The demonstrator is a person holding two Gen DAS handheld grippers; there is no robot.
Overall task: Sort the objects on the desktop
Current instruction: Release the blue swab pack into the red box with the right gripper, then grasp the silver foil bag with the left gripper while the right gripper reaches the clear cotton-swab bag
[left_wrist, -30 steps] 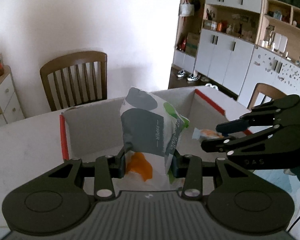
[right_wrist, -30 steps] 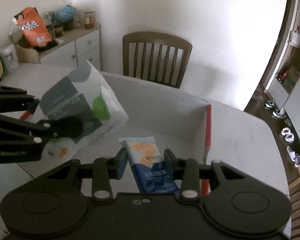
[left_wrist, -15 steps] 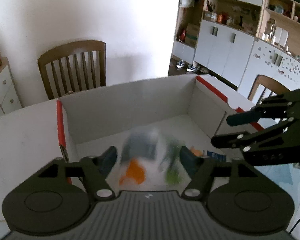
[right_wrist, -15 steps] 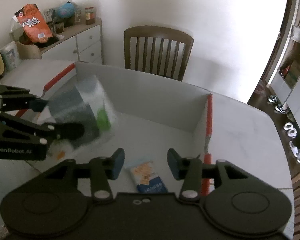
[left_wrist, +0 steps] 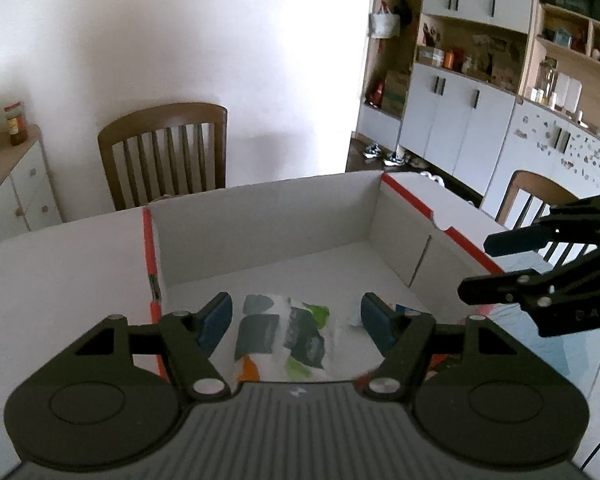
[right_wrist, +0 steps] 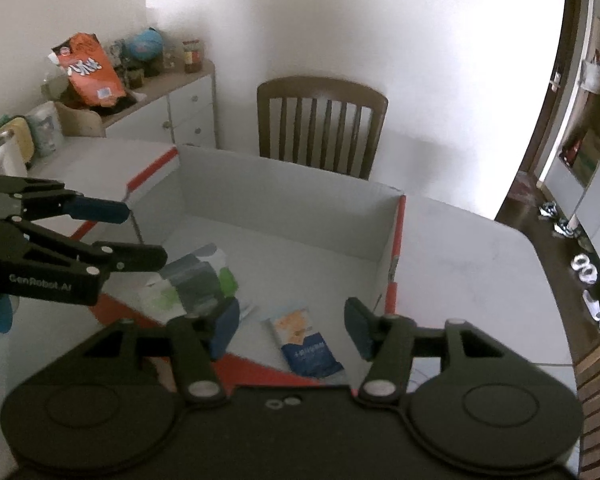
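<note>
A white tissue pack with grey, green and orange patches lies flat on the floor of a white cardboard box with red edges. It also shows in the right wrist view. A blue and orange snack packet lies on the box floor beside it. My left gripper is open and empty above the tissue pack. My right gripper is open and empty above the snack packet. The left gripper shows in the right wrist view; the right gripper shows in the left wrist view.
The box stands on a white table. A wooden chair stands behind it and another at the right. A sideboard with an orange bag and jars is at the far left.
Both grippers opened. The tissue pack fell from the left gripper and the snack packet from the right gripper. Both now lie on the box floor. Both grippers rose.
</note>
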